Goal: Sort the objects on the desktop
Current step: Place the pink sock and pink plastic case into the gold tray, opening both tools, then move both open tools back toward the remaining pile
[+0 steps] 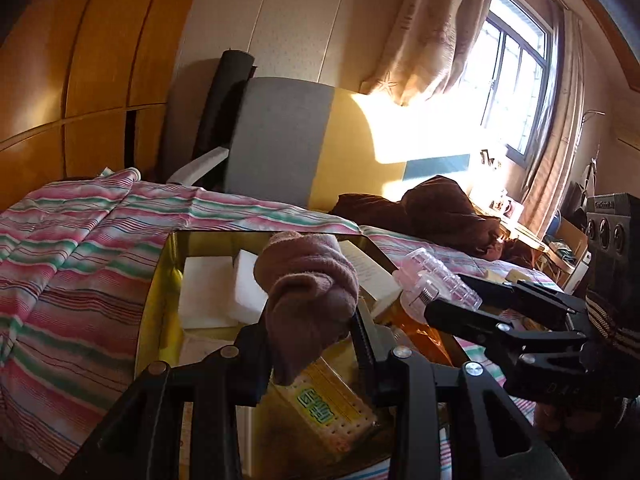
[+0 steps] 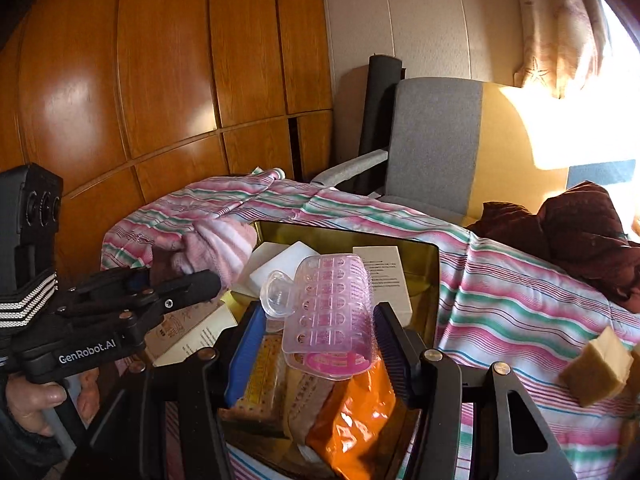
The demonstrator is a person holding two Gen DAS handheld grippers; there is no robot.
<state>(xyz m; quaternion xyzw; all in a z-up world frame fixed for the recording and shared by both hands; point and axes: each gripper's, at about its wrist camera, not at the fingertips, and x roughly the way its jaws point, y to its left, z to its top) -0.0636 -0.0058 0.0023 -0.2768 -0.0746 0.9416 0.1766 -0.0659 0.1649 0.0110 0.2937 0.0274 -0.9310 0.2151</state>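
L gripper [image 1: 312,320] clamps 1 pink sock [image 1: 308,280], long axis upright; R gripper [image 2: 320,324] grips 1 pink hair roller [image 2: 330,312], axis vertical, over gold tin [image 2: 434,256].

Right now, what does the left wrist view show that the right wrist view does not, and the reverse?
Only the left wrist view shows the bright barred window and the cluttered shelf beneath it.

Only the right wrist view shows the tan sponge-like block on the striped bedspread, and the orange foil packet clearly.

Both show the gold metal tin, the left gripper shut on a pink fuzzy sock, and the right gripper shut on a clear pink plastic hair roller.
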